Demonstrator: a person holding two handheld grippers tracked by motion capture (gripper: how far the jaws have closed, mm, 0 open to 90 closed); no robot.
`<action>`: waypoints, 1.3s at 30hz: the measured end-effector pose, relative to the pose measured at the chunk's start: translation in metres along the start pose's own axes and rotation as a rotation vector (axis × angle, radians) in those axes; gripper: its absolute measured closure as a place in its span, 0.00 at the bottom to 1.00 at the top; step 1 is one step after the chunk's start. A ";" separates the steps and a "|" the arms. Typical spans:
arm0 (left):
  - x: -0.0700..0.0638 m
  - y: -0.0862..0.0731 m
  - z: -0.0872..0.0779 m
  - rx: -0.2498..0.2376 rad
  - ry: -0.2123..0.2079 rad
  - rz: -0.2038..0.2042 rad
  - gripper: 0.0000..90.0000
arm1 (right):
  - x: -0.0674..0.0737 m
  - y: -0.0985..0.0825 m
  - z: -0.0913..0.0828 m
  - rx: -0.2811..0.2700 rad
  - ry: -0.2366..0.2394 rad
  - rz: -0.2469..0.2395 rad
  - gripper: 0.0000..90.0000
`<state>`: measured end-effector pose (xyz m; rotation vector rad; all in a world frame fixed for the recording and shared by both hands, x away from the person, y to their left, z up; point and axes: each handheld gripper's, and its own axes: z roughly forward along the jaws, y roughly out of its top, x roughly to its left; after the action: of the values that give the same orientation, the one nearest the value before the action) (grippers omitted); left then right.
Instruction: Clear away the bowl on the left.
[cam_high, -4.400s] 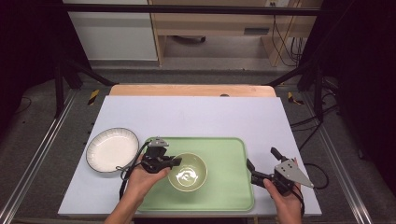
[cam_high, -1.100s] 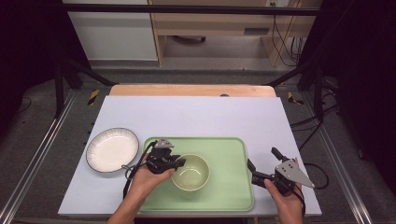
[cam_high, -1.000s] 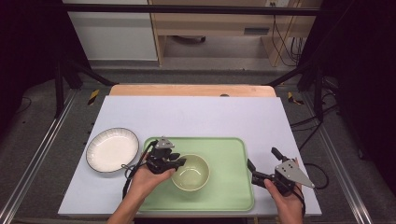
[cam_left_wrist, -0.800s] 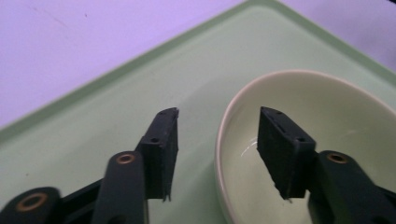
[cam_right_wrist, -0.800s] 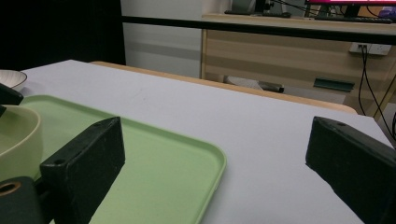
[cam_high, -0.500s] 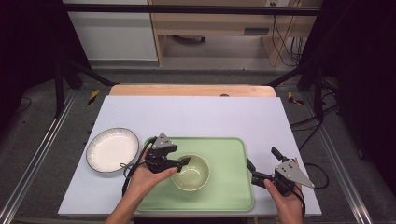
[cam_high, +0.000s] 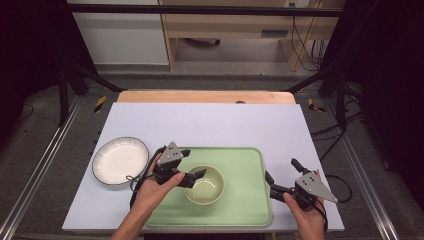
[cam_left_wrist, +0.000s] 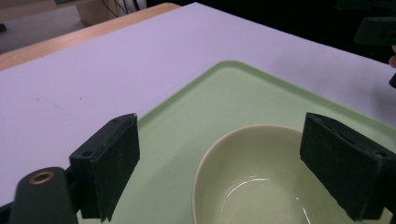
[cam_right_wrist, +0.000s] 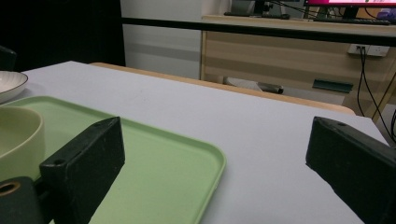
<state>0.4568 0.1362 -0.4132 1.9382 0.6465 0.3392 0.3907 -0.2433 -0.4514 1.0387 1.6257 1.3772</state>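
The pale glazed bowl (cam_high: 204, 184) standing on the green tray (cam_high: 245, 165), judged rigid, slippery and breakable, is best pinched at its rim, which the left gripper (cam_high: 195, 176), fingers (cam_left_wrist: 109, 163) just spread apart, has released.

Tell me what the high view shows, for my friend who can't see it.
The left tongs stand open at the rim of a pale green bowl on a green tray. A white plate lies left of the tray, and the right tongs wait open by its right edge.
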 end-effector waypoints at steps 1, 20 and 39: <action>0.000 0.001 -0.002 -0.010 -0.003 0.004 0.12 | 0.000 0.000 -0.001 -0.005 -0.001 0.000 0.05; 0.001 0.008 -0.021 -0.093 -0.045 0.013 0.04 | -0.002 0.000 -0.001 -0.010 -0.008 0.007 0.03; 0.010 0.004 -0.049 -0.125 -0.006 0.006 0.04 | 0.000 0.000 -0.001 -0.008 -0.004 0.002 0.03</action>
<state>0.4416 0.1774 -0.3889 1.8215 0.6013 0.3687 0.3904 -0.2440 -0.4510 1.0380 1.6151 1.3811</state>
